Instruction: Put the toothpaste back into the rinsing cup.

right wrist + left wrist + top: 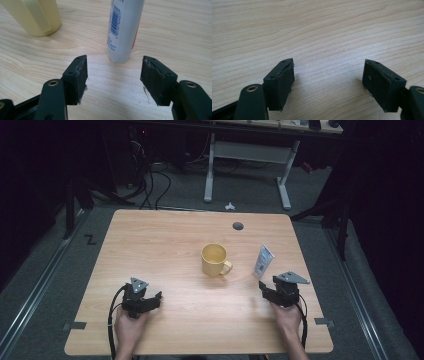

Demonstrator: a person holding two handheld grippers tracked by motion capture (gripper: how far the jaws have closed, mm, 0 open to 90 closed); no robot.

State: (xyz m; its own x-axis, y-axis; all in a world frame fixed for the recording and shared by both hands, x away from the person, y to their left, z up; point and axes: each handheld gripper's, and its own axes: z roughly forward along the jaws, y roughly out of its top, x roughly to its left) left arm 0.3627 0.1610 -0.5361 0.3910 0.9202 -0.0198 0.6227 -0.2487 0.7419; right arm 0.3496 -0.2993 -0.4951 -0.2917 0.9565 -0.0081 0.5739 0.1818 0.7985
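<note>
The white tube [123, 30] stands upright on its cap near the table's [165, 330] right edge, just beside the yellow mug [215, 259]. Our right gripper [113, 75] faces it, jaws apart and empty; we should advance level, centring the tube before squeezing. Our left gripper [328, 82] rests open.

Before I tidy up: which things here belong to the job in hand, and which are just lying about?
In use:
- right gripper, open, facing the tube
- white tube, standing on its cap

Lying about:
- yellow mug
- left gripper, open over bare table
</note>
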